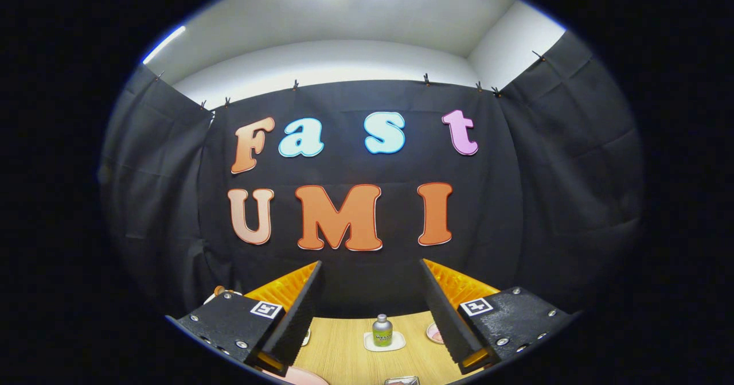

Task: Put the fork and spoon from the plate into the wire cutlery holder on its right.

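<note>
Gripper (pixel 371 310): standing open, its two fingers spread wide apart and holding nothing, pointing level toward the far wall of the booth rather than down at the work. Counter (pixel 338 350): light wood grain, showing between and below the fingers. Small bottle (pixel 382 330): green label, silver cap, standing upright on a small white coaster (pixel 384 342), sitting between the fingers and beyond them, toward the far edge of the counter. Pink dish (pixel 434 332): lying just right of the coaster, partly hiding behind the right finger, so its contents cannot be told. Plate (pixel 301 376): a pink rim is showing at the near left, just below the left finger; this looks like the task's plate, but the fork and spoon on it cannot be made out. Metallic object (pixel 401 381): peeking in at the near edge of the counter, to the right of the plate; it may be the top of the wire cutlery holder, though too little is showing to be sure. Pale rim (pixel 307 337): showing just beside the left finger, too small to identify. Black cloth (pixel 355 282): hanging as the far wall behind the counter.
</note>
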The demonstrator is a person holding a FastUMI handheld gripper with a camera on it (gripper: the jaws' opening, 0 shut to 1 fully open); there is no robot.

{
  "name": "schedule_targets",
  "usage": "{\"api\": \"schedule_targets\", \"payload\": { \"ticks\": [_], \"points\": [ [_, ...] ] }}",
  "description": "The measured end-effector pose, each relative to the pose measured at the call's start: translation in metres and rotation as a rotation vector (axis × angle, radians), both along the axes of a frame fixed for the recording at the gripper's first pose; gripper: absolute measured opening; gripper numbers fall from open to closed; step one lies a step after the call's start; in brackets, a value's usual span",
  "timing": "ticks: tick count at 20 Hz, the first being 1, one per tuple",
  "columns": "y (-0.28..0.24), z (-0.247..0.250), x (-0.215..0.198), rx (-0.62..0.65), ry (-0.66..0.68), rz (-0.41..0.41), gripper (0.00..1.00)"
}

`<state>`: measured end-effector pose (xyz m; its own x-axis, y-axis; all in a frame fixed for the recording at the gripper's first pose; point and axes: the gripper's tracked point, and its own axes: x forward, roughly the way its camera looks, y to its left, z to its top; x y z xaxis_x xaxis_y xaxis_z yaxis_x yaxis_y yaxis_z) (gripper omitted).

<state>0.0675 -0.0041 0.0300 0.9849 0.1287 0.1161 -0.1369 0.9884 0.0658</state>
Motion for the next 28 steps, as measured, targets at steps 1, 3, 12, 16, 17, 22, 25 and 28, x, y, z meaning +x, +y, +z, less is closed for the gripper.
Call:
{"api": "schedule_targets", "payload": {
  "ticks": [1, 3, 12, 16, 17, 22, 25, 28],
  "points": [
    [0.003, 0.002, -0.002, 0.000, -0.005, 0.004, 0.97],
    [0.007, 0.005, -0.005, 0.006, -0.012, 0.013, 0.97],
    [0.028, 0.012, -0.012, 0.022, -0.016, 0.050, 0.97],
    [0.039, 0.015, -0.018, 0.030, -0.023, 0.055, 0.97],
    [0.043, 0.017, -0.020, 0.026, -0.028, 0.056, 0.97],
    [0.062, 0.019, -0.029, 0.009, -0.037, 0.055, 0.97],
    [0.075, 0.022, -0.032, 0.030, -0.040, 0.065, 0.97],
    [0.085, 0.020, -0.033, 0.015, -0.039, 0.057, 0.97]
  ]
}}
